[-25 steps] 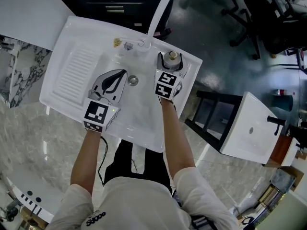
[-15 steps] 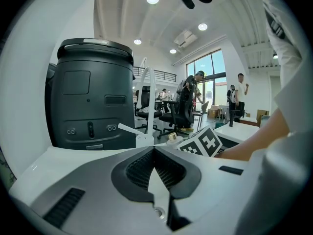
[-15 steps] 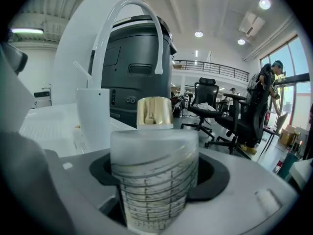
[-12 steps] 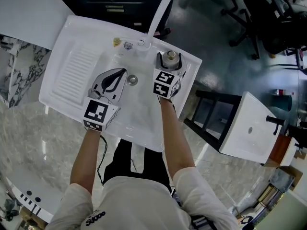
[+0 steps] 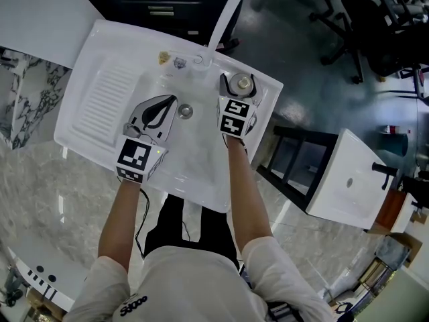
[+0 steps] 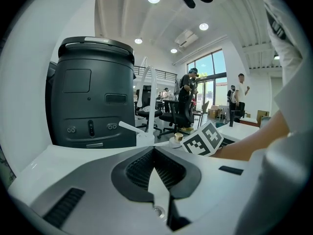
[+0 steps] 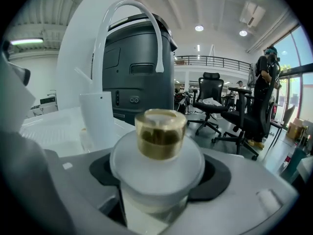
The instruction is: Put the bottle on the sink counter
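Observation:
A small frosted bottle (image 7: 160, 146) with a gold cap stands upright between the jaws of my right gripper (image 7: 159, 190), which is shut on it. In the head view the bottle (image 5: 240, 84) is at the back right corner of the white sink (image 5: 100, 99), just right of the faucet (image 5: 224, 12); whether it rests on the rim I cannot tell. My left gripper (image 5: 171, 103) hovers over the basin near the drain (image 5: 186, 112). Its jaws are shut with nothing between them (image 6: 154, 152).
A ribbed drainboard (image 5: 107, 102) forms the sink's left part. A dark grey machine (image 6: 93, 92) stands behind the sink. A second white basin (image 5: 348, 180) sits to the right, office chairs (image 5: 348, 12) beyond. People stand in the background (image 7: 266, 82).
The right gripper with the bottle has only shifted slightly at the sink's back right corner. The left gripper has stayed in place.

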A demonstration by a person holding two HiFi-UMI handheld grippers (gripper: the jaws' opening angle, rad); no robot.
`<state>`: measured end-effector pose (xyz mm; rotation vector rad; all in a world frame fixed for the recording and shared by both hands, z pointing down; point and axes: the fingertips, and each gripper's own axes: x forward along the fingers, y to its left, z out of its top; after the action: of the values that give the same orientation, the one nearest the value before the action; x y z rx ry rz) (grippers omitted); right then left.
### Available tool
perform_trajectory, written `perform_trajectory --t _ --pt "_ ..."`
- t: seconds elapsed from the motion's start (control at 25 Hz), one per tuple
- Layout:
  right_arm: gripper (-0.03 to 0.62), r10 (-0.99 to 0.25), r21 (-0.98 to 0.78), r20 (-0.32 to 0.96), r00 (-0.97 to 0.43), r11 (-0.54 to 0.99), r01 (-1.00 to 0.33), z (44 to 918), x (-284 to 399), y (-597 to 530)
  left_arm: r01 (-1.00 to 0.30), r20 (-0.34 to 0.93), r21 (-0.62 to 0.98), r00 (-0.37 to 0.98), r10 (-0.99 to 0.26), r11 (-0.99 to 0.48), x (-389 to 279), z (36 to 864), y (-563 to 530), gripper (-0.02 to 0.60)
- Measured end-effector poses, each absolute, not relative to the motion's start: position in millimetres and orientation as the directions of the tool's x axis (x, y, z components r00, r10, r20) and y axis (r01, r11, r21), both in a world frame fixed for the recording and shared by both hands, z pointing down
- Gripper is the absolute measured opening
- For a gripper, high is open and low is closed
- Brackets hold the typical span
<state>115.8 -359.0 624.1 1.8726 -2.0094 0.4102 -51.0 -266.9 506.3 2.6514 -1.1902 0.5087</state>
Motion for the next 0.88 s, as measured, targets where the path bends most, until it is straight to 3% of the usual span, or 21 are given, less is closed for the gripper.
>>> perform_trajectory --t 0.88 --pt "0.356 -0.899 0.052 0.434 -0.062 0.094 -0.994 618.9 119.3 -357.2 -0.742 0.381 0.027 0.627 -0.680 -0.670 -46.6 504.1 -264.2 0.005"
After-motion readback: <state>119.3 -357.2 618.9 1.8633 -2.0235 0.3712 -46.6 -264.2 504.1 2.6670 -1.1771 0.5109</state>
